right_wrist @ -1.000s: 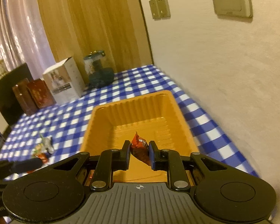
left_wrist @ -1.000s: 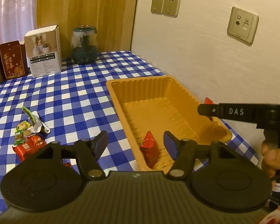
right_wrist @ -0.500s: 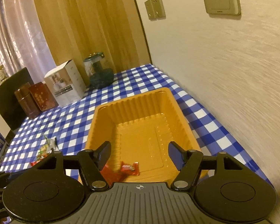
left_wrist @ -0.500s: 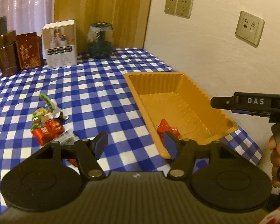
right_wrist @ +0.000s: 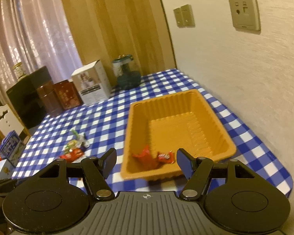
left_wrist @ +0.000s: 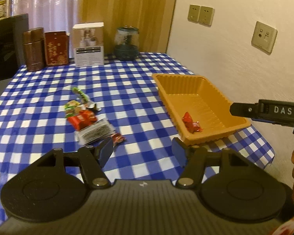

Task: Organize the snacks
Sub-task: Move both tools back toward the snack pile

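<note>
Along the far edge of the blue-and-white checked tablecloth (left_wrist: 127,90) we see, from the left, a smooth brown cylindrical tin (left_wrist: 33,49), a dark red box with gold print (left_wrist: 56,48), a white cardboard carton (left_wrist: 88,44) and a rounded glass jar (left_wrist: 126,43) on a dark base. Nearer to us on the left lies a loose cluster of crinkly wrappers: a green twisted one (left_wrist: 79,94), a glossy red pack (left_wrist: 82,118), a flat clear packet with dark print (left_wrist: 95,132) and a small red candy (left_wrist: 118,138) just beside it. Our left gripper (left_wrist: 142,150) hangs over the cloth with its blue-padded jaws spread and nothing between them. To the right sits the orange plastic tray (left_wrist: 209,137), rectangular, with ribbed walls and floor; its long axis runs from the near table edge away toward the jar end. Two shiny red snack packets (right_wrist: 151,156) rest touching in its near corner. Our right gripper (right_wrist: 146,161) hovers just short of the tray's near wall, its jaws parted and empty. A textured pale wall (right_wrist: 245,78) with plastic socket plates (right_wrist: 244,11) bounds the right side.
</note>
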`<state>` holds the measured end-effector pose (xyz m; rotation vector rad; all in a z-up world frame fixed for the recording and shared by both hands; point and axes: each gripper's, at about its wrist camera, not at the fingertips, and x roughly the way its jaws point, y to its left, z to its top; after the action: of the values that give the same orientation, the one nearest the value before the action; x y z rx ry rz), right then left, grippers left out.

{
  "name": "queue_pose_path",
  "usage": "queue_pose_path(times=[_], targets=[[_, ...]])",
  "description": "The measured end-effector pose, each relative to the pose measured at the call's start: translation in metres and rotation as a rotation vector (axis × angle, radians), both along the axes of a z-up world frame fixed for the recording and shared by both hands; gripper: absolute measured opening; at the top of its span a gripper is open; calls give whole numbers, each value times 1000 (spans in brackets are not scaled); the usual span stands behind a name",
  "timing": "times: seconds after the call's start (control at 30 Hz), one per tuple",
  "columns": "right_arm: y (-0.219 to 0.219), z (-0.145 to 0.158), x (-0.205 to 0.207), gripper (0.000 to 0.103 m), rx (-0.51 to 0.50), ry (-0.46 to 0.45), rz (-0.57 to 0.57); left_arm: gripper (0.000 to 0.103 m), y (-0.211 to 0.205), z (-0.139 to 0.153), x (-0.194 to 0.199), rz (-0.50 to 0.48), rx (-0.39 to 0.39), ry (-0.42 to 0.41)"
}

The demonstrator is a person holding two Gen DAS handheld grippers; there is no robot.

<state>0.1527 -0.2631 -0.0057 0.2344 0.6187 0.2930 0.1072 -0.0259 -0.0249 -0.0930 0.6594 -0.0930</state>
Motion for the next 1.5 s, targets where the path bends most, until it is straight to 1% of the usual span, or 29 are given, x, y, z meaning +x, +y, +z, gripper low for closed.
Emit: queue_pose_path(times=[0.33,0.4,0.53,0.7,0.87,1.07,1.5], targets=[[31,1,-31,68,5,13,58,63,39,6,-33,81,-1,-10],[36,1,-35,68,2,13,68,63,47,7,-37,98,-1,-9],[47,0,-41,68,-11,14,92,67,60,8,-45,124,3,-12],[60,-4,-44,68,-15,24,117,67,75,8,-47,137,10,-9],[74,-8,-41,68,-20,33,132,67,88,4,-41,146,18,0],[94,-18,-31,68,-31,44,152,68,105,-8,-25,148,23,27],[158,-60,17,67,-54,101,203,69,139,-42,29,104,51,77]])
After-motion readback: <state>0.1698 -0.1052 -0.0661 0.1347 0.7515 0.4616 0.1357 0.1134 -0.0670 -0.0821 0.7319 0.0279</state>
